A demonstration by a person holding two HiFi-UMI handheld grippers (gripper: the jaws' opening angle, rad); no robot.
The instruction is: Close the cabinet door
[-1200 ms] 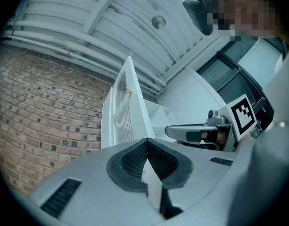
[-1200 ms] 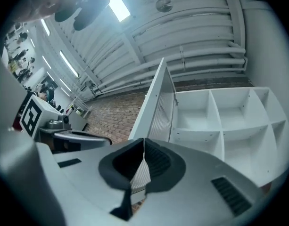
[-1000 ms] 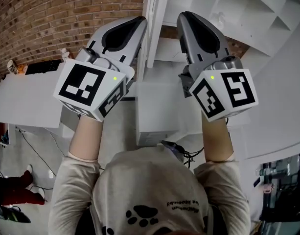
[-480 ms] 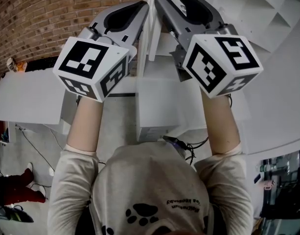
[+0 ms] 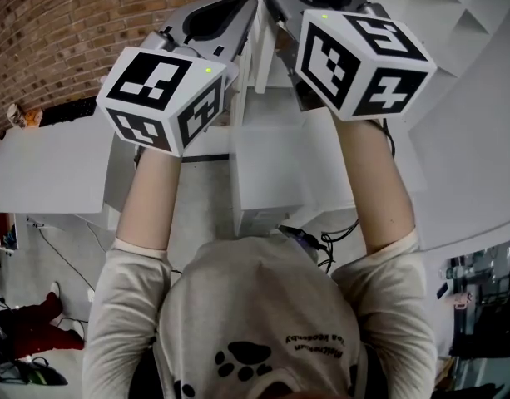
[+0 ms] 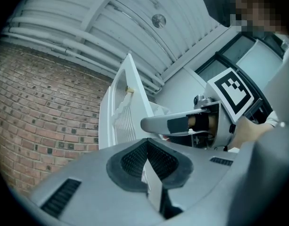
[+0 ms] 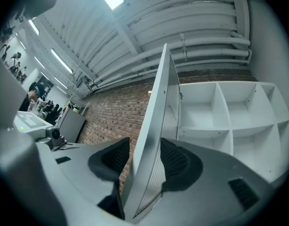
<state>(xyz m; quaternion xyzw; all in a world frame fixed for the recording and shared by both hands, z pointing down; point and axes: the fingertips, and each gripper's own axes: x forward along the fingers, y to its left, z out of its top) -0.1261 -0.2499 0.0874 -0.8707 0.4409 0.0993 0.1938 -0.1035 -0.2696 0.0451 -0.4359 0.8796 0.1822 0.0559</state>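
Right gripper view: looks along the thin free edge of the cabinet door, standing wide open and sticking out from the cabinet, edge-on to the camera. Right hand-held gripper clamped over that edge, one dark pad on the brick-wall side and one on the shelf side, squeezing it by the look of it. Probably held there for a firm hold, ready to swing the door toward the white shelves on the right. Left gripper view: left hand-held gripper pinched shut, pads pressed together with nothing between them, pointing up near the door. Likely kept there to help push on the door's flat side, or just out of the way. In the head view, both raised high on bare arms, one on each side of the door's edge, close together but not touching. Around them: a brick wall behind the door, pipes along the ceiling, a white worktop low on the left, a white box below the arms, a dark cable beside it. Nothing seen in the gap between door and shelves, so a free swing, as far as can be told. One snag, as a guess: the pad on the shelf side likely to bump the cabinet front before the door shuts all the way, so letting go and pushing from outside probably needed for the last bit. Task hardly begun: door far from shut.
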